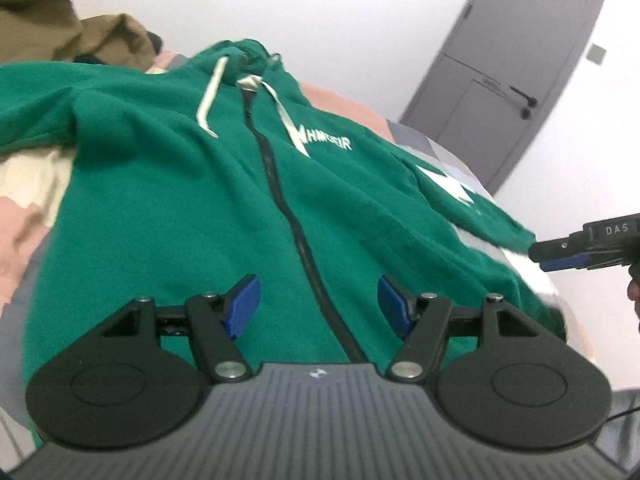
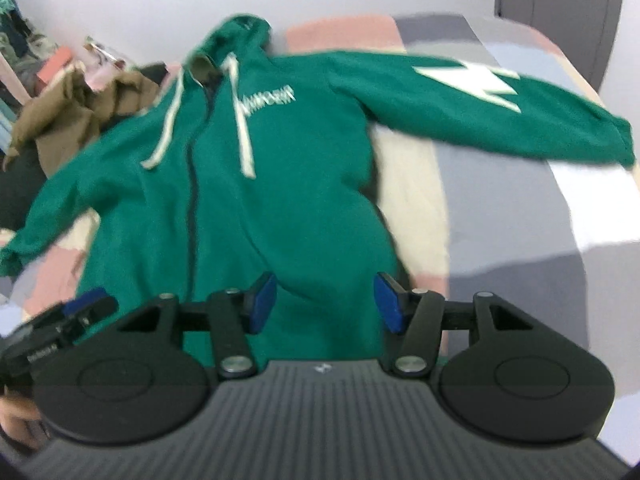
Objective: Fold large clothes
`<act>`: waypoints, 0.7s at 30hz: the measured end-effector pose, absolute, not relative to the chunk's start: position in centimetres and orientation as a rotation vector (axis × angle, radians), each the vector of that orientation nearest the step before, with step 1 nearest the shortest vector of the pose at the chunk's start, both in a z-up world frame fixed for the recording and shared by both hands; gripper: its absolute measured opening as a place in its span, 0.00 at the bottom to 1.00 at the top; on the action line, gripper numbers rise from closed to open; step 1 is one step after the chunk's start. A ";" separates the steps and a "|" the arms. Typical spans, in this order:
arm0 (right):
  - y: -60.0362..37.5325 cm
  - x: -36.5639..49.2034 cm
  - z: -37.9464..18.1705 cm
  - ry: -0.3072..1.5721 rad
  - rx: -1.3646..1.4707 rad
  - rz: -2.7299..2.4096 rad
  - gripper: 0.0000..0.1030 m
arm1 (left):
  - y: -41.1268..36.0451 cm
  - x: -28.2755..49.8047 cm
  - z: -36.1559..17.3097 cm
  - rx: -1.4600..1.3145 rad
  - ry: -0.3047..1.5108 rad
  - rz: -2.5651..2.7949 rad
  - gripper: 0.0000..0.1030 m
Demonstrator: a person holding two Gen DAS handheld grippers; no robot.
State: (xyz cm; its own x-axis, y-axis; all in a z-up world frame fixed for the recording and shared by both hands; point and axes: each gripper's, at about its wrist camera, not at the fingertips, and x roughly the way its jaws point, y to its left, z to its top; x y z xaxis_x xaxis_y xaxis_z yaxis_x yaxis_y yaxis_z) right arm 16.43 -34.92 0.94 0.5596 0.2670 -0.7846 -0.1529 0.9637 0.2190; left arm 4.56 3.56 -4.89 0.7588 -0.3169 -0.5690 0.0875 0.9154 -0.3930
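A green zip hoodie (image 1: 180,200) with white drawstrings and white chest lettering lies front up on a patchwork bedcover (image 2: 500,208). Its hem is nearest to me. My left gripper (image 1: 319,306) hovers over the lower front by the zip, open, with nothing between its blue pads. My right gripper (image 2: 324,302) is open over the hem on the hoodie (image 2: 304,184), pinching no cloth. One sleeve (image 2: 460,100) with a white lightning mark stretches out to the right. In the left wrist view the right gripper (image 1: 560,256) sits just past that sleeve's cuff. The left gripper (image 2: 86,302) shows blurred at the lower left.
A heap of olive-brown clothing (image 1: 80,32) lies at the back left beside the hood, also visible as the brown heap (image 2: 72,112). A grey door (image 1: 500,80) stands in the white wall behind the bed. The bed's edge curves down on the right.
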 end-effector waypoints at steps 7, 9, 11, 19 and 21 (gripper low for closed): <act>-29.4 18.8 0.3 0.898 0.107 0.325 0.55 | 4.6 5.4 -4.8 -0.357 0.681 -0.189 0.68; -28.0 19.2 -1.1 0.910 0.113 0.344 0.55 | 4.6 5.9 -5.3 -0.349 0.690 -0.173 0.68; -26.6 19.7 -2.8 0.927 0.115 0.353 0.55 | 4.8 6.2 -5.6 -0.335 0.693 -0.154 0.68; -24.7 22.4 -10.6 1.022 0.139 0.317 0.54 | 5.8 8.1 -7.7 -0.305 0.739 -0.067 0.68; -24.6 22.2 -11.0 1.006 0.139 0.327 0.55 | 6.0 8.6 -8.3 -0.309 0.761 -0.056 0.68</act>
